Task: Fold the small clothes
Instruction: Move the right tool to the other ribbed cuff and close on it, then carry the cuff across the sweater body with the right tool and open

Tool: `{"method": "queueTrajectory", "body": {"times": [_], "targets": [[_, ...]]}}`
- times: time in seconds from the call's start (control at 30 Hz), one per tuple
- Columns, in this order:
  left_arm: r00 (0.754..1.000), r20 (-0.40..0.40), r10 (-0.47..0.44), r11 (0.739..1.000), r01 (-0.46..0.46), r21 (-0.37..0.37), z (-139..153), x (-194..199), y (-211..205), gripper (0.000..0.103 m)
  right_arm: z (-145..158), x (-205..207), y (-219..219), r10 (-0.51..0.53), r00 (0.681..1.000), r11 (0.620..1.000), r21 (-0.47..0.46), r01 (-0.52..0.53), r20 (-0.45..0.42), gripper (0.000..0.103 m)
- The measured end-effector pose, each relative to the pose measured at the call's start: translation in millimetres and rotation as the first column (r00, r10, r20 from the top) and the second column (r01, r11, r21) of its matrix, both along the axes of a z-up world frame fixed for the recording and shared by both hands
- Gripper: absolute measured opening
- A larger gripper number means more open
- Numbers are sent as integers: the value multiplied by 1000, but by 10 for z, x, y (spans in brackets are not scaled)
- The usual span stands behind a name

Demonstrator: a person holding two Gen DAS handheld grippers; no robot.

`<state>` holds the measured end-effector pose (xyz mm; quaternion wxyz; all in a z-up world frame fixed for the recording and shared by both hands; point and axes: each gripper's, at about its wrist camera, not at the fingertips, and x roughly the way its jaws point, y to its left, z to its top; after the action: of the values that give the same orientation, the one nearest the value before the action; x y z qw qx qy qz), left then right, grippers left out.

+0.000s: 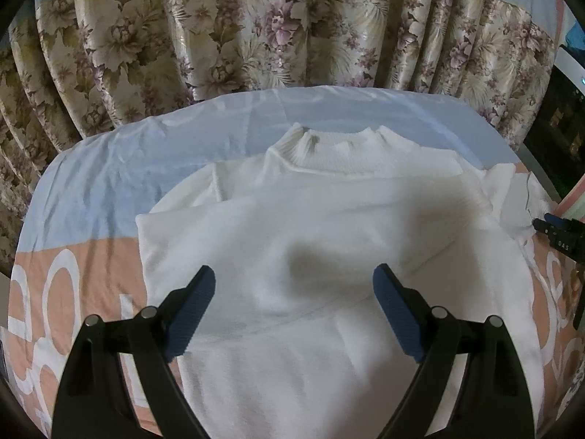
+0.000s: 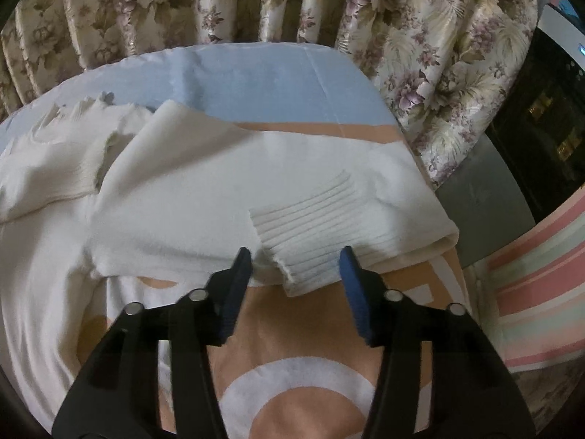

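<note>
Bare bedsheet (image 1: 109, 168) left of your sweater (image 1: 292, 226) gives free passage; the curtain (image 1: 256, 29) blocks the far edge, a cabinet (image 2: 541, 120) stands right.

**Where things lie on the bed**

You have the sweater (image 1: 329, 226) spread flat on the bedsheet (image 1: 91, 190), its collar (image 1: 340, 142) toward the far edge, where the curtain (image 1: 256, 25) hangs behind the bed. One sleeve (image 1: 234, 183) lies folded across the chest. The other sleeve (image 2: 226, 190) stretches toward the bed's right edge, its cuff (image 2: 303, 248) pointing back at you, between the fingers of your right gripper (image 2: 295, 267). Your left gripper (image 1: 294, 285) is over the sweater's lower body. Beyond the right edge stands a cabinet (image 2: 541, 117), with a striped cloth (image 2: 537, 292) nearer you.
</note>
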<state>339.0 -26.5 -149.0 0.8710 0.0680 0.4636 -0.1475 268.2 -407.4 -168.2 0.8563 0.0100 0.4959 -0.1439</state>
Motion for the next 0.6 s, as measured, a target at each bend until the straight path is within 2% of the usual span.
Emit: {"method": "queueTrajectory", "body": {"times": [0.03, 0.07, 0.17, 0.27, 0.43, 0.5, 0.6], "targets": [[1000, -2, 3, 1000, -3, -1, -9, 10, 17, 89, -2, 18, -30, -13, 1000, 1000, 9, 13, -3, 36], [1000, -3, 5, 1000, -5, -1, -16, 17, 27, 89, -1, 32, -56, -26, 1000, 999, 19, 26, -3, 24], [1000, 4, 5, 1000, -5, 5, -31, 27, 33, 89, 34, 54, -148, -58, 998, 992, 110, 55, 25, 13], [1000, 9, -4, 1000, 4, 9, -40, 34, 23, 89, 169, 88, -20, -43, 997, 987, 160, 32, 66, 11], [999, 34, -19, 999, 18, 40, -44, 29, -2, 89, 484, 282, 668, 101, 981, 972, 192, -133, 169, 11], [999, 45, -22, 998, 19, 57, -42, 21, -8, 89, 569, 381, 1066, 183, 961, 953, 202, -225, 209, 11], [999, 47, -8, 998, 6, 57, -33, 24, 73, 89, 615, 556, 1697, 282, 922, 894, 275, -353, 266, 11]]}}
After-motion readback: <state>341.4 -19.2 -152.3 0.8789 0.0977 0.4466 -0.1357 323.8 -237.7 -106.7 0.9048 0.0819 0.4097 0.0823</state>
